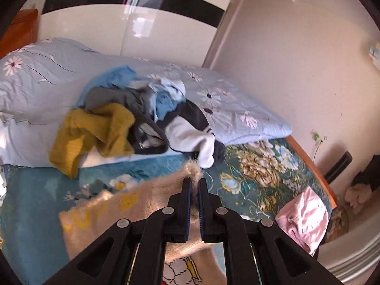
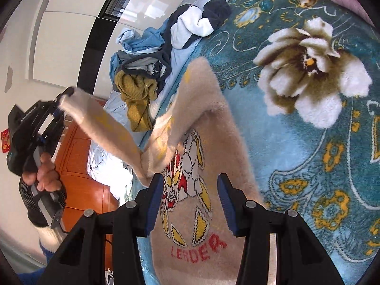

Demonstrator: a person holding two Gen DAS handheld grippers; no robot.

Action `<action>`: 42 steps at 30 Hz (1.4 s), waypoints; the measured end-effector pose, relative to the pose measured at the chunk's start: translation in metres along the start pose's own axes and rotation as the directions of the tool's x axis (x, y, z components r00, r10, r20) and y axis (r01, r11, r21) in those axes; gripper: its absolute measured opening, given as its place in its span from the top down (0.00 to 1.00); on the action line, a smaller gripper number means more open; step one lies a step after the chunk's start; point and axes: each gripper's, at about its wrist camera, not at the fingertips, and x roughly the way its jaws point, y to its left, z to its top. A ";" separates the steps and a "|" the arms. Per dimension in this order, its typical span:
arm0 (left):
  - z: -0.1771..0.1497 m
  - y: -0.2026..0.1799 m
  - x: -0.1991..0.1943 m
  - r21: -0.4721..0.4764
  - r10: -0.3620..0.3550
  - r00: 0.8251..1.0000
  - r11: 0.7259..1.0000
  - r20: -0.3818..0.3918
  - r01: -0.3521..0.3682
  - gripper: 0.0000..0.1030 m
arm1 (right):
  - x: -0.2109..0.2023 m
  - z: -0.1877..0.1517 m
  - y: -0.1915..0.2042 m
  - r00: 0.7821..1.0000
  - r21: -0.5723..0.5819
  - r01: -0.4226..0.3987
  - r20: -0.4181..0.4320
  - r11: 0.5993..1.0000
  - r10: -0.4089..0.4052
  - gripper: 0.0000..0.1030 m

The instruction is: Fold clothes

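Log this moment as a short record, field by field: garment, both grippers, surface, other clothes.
garment: beige fuzzy sweater with a cartoon figure, lying on the bed
left gripper: shut on the sweater's sleeve, lifted
right gripper: open, jaws apart over the sweater's front
surface: teal floral blanket
other clothes: unfolded pile on the light blue quilt; pink garment at the bed edge

The left wrist view looks forward along the left gripper [image 1: 194,182], close above the bed [image 1: 261,166], facing the pile of clothes [image 1: 133,116] and the wardrobe [image 1: 118,30] behind. The right wrist view looks steeply down between the right gripper [image 2: 190,182] fingers, very near the beige sweater [image 2: 209,142], and is rolled sideways. Both views share that sweater, the clothes pile and the floral bedspread [image 2: 320,166]; the right view also catches the left gripper from the side.
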 end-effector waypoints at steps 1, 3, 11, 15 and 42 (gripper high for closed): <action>-0.004 -0.008 0.018 0.010 0.006 0.999 1.000 -0.035 -0.005 0.94 | -0.002 -0.001 -0.004 1.000 0.005 0.003 0.001 1.000 -0.003 0.53; -0.015 -0.019 0.053 0.024 0.016 0.994 1.000 -0.112 -0.013 0.94 | -0.006 -0.001 -0.013 1.000 0.013 0.010 0.001 1.000 -0.010 0.53; -0.053 -0.022 0.150 0.020 0.074 0.941 0.997 -0.331 -0.071 0.94 | -0.011 -0.001 -0.035 1.000 0.061 0.026 0.004 0.998 -0.027 0.53; -0.066 -0.024 0.173 0.042 0.092 0.920 0.996 -0.381 -0.082 0.94 | -0.008 -0.003 -0.037 0.999 0.067 0.035 -0.005 0.997 -0.034 0.53; -0.151 0.204 0.012 -0.291 0.312 0.901 0.870 -0.301 -0.398 0.42 | 0.083 0.094 0.025 0.995 -0.121 0.090 -0.033 0.989 -0.095 0.53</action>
